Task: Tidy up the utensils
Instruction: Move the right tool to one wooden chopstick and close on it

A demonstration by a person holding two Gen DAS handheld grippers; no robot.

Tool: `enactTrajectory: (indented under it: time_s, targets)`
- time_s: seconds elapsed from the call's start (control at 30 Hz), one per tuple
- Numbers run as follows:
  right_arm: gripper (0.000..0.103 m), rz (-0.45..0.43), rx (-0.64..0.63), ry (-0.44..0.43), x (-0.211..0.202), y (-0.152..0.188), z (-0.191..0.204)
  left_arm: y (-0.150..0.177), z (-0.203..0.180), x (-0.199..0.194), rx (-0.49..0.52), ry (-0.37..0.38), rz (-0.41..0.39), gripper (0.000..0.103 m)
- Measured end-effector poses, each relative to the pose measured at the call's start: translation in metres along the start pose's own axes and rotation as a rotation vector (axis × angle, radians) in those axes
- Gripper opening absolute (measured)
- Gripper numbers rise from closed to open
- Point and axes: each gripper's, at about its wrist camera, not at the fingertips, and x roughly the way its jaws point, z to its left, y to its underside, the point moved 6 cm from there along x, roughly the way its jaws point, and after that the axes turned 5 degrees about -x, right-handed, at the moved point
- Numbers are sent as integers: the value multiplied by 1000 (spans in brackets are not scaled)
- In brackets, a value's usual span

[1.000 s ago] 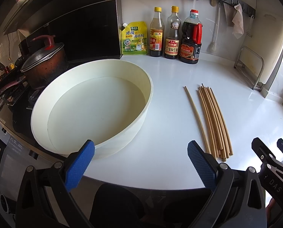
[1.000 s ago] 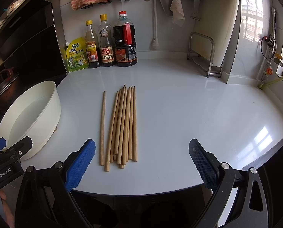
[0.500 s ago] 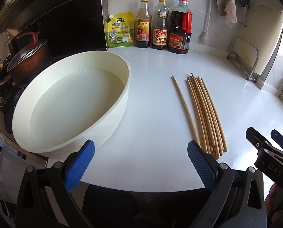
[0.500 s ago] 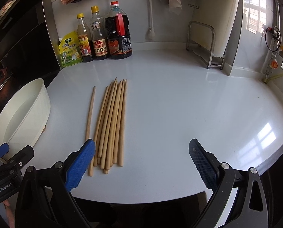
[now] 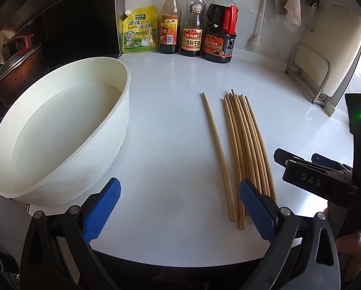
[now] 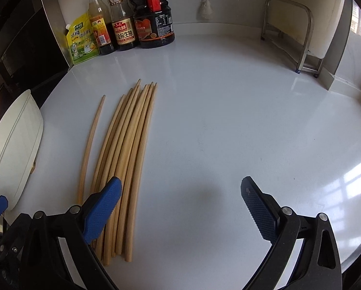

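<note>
Several wooden chopsticks (image 5: pixel 247 145) lie in a bundle on the white counter, with a single chopstick (image 5: pixel 216 149) apart on their left. The bundle (image 6: pixel 129 149) and the single chopstick (image 6: pixel 91 149) also show in the right wrist view. A large white basin (image 5: pixel 66 169) stands left of them. My left gripper (image 5: pixel 179 209) is open and empty, low over the counter, its right finger over the bundle's near ends. My right gripper (image 6: pixel 179 211) is open and empty, its left finger over the bundle's near ends.
A yellow seasoning pouch (image 5: pixel 139 32) and three sauce bottles (image 5: pixel 195 24) stand at the back wall. A metal rack (image 6: pixel 291 31) stands at the back right. A lidded pot (image 5: pixel 11 72) sits on the stove at the left. The basin's side (image 6: pixel 13 145) shows at the left.
Both grippers have moved forward and down toward the chopsticks. The bundle's near ends now lie under a finger of each. Both stay open.
</note>
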Motion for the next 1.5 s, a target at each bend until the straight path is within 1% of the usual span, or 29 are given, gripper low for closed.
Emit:
enactTrajectory:
  time_s: [0.1,0.17,0.3,0.67,0.83,1.1,1.2,1.33,1.5]
  targets:
    - [94,12,-39,30,11,-5,1,-2,-4,5,-1,-4,9,97]
    - [94,28,-60,33,17,-7,1,-2,-5,9,-6,-11,12,97]
    - [94,33,-103,58,23,-9,3,-5,-4,14,-39,-21,15,97]
    - [94,46,-135,18,27,-10,4,-10,-3,26,-112,-29,16,97]
    - [94,68,-178,54,29,-9,6,-12,-5,27,-104,-46,12,97]
    - [94,34,-160,71,26,-8,-10,-15,-14,42,-89,-57,35,97]
    - [94,30,-136,64,27,-7,-20,-16,-18,51,-78,-65,55,97]
    - [94,22,-119,63,27,-5,-30,-18,-19,63,-101,-68,73,97]
    - [94,7,-141,66,26,-5,-26,-24,-17,76,-116,-107,85,97]
